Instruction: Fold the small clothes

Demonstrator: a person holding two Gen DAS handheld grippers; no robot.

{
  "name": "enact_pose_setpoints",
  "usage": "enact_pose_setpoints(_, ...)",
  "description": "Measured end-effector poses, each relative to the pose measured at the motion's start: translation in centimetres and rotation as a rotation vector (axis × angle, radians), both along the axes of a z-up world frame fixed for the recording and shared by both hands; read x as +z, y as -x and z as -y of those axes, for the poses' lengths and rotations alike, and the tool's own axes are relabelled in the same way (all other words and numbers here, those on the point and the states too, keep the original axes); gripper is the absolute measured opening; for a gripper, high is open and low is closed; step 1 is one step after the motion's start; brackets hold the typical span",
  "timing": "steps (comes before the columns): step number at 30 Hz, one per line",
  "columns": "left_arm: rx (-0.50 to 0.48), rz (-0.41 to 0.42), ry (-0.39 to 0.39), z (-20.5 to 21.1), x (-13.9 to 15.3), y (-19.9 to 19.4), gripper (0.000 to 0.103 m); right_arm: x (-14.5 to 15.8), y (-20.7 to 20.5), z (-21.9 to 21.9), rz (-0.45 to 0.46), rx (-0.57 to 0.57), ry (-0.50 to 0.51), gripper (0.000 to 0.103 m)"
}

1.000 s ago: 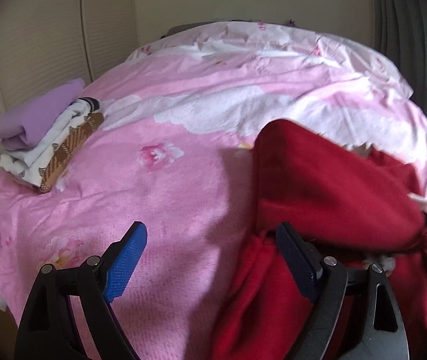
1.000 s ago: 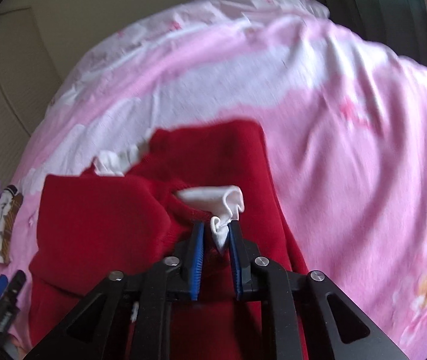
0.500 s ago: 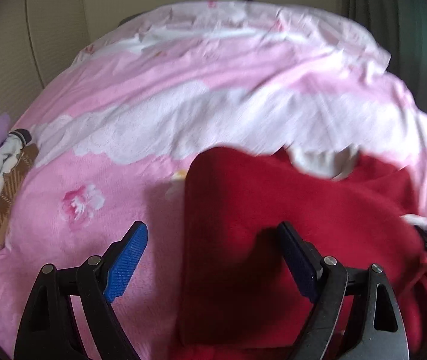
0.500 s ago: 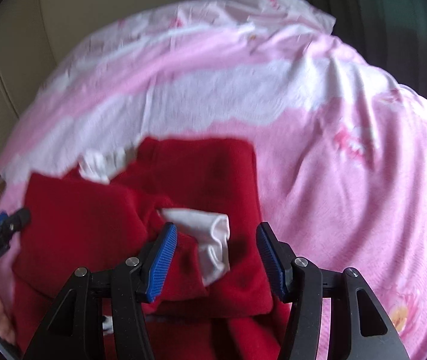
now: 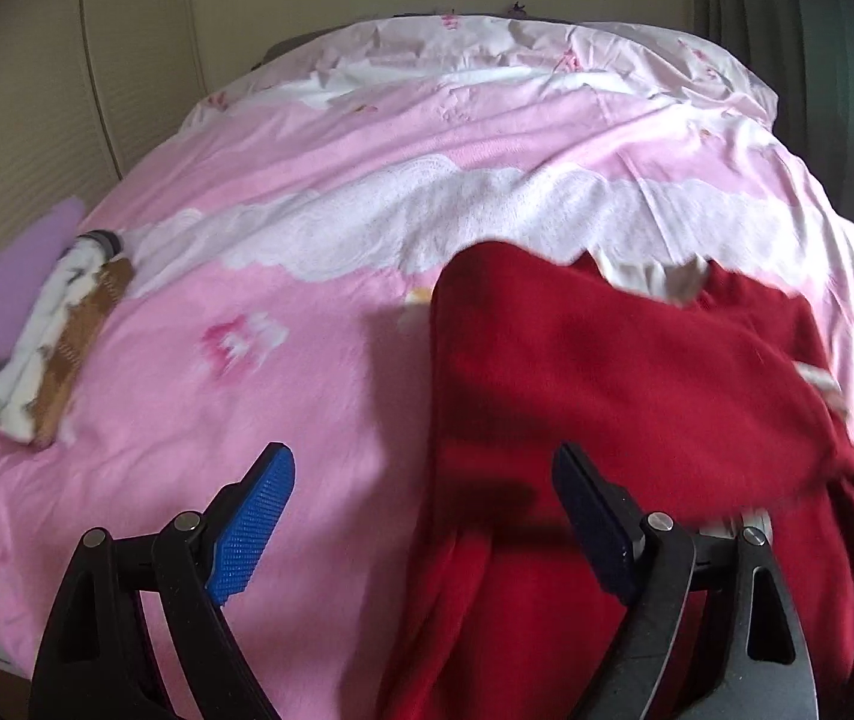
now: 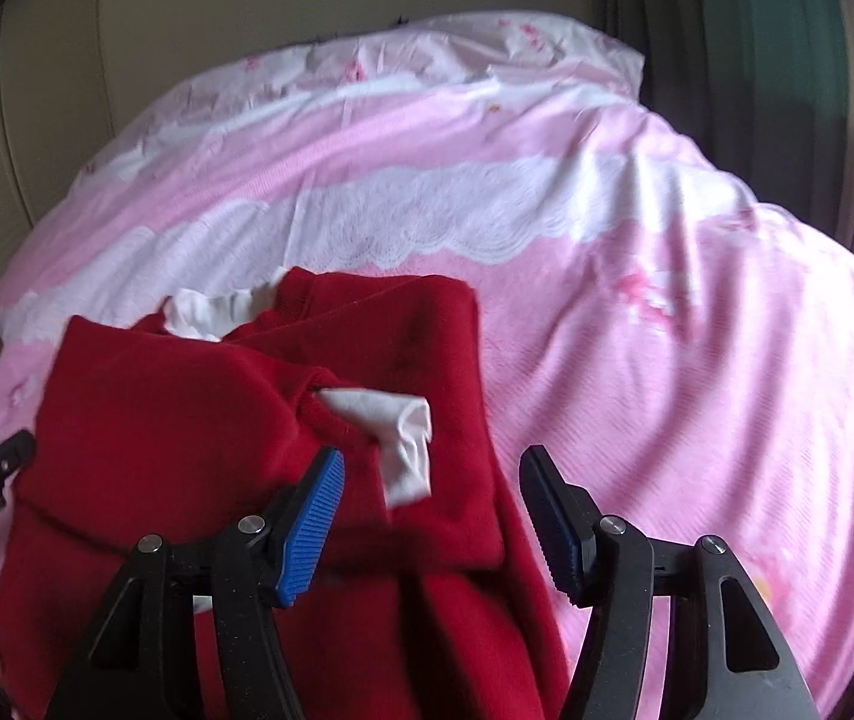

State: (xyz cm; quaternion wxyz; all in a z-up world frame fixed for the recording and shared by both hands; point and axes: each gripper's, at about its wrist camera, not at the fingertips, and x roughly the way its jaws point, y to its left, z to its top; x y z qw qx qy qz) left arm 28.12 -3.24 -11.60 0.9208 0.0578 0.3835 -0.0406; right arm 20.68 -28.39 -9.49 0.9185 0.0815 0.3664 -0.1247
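R gripper (image 6: 431,513) jaws just been opening, wide now, white cuff (image 6: 402,438) loose between, not pinched. L gripper (image 5: 423,531) open, nothing held. Red sweater (image 6: 186,408) right under both tools, sleeves folded in. Risk: cuff/sleeve springs back, fold slumps. Folded stack (image 5: 48,348) far left of L gripper, pink bedsheet (image 6: 697,360) ahead; nothing blocking.

Red sweater (image 6: 186,420): soft knit, partly folded, lying flat on pink bedspread, at 7 o'clock in right wrist view, 4 o'clock in left wrist view (image 5: 637,390). Sleeves folded across body. White cuff (image 6: 402,438) pokes from sleeve end, crumpled, at centre. White collar (image 6: 210,312) shows at garment's far edge, 11 o'clock of cuff. Lower part bunched toward 6 o'clock.
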Motion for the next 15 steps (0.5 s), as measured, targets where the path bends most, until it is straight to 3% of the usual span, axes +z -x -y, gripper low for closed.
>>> enact_pose_setpoints(10, 0.069, -0.015, 0.016, -5.0, -1.4, 13.0, 0.088, 0.0, 12.4, -1.0, 0.045, -0.008, -0.018, 0.064)
enact_pose_setpoints(15, 0.093, -0.015, 0.039, -6.3, -2.4, 16.1, 0.088, -0.8, 15.6, -1.2, 0.028, 0.001, -0.023, 0.065)
